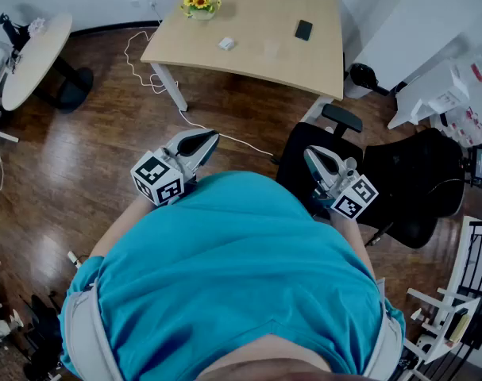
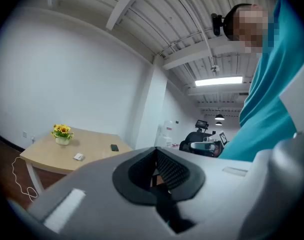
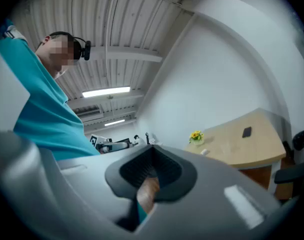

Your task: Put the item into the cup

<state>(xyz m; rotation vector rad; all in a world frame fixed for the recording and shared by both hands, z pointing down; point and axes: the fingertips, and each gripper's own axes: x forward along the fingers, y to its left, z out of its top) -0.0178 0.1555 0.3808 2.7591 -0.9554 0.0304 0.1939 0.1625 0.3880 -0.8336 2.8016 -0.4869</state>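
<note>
Closest to the lens is the person's teal shirt (image 1: 241,268), filling the bottom of the head view. Tucked against it at waist height are 2 tools: the left tool (image 1: 199,143) and the right tool (image 1: 316,159), each carrying 1 marker cube (image 1: 158,179). Both are pinched fully together with nothing caught in them; each tool's own view shows its ribbed pads meeting on empty air. Held that low and close, noses pointing out at the room, they read to me as a carrying pose rather than a reach, so the job looks not yet begun. The surface (image 1: 256,14), a light wooden desk, stands well apart across the dark wooden floor (image 1: 82,157). On it I count 1 pot of yellow flowers (image 1: 201,3) at the far left corner, 1 small white item (image 1: 226,44) nearer the left front edge and 1 black phone (image 1: 303,29) toward the right, all spaced apart. The white piece is my best guess for the thing to go in, lying loose in the open where a tool can come down on it. Cups counted: 0 for certain — there's a faint pale patch between the white item and the phone, too dim to call. Also 1 black office chair (image 1: 399,181) just beside the right tool, and 1 round table (image 1: 30,50) off to the left.
</note>
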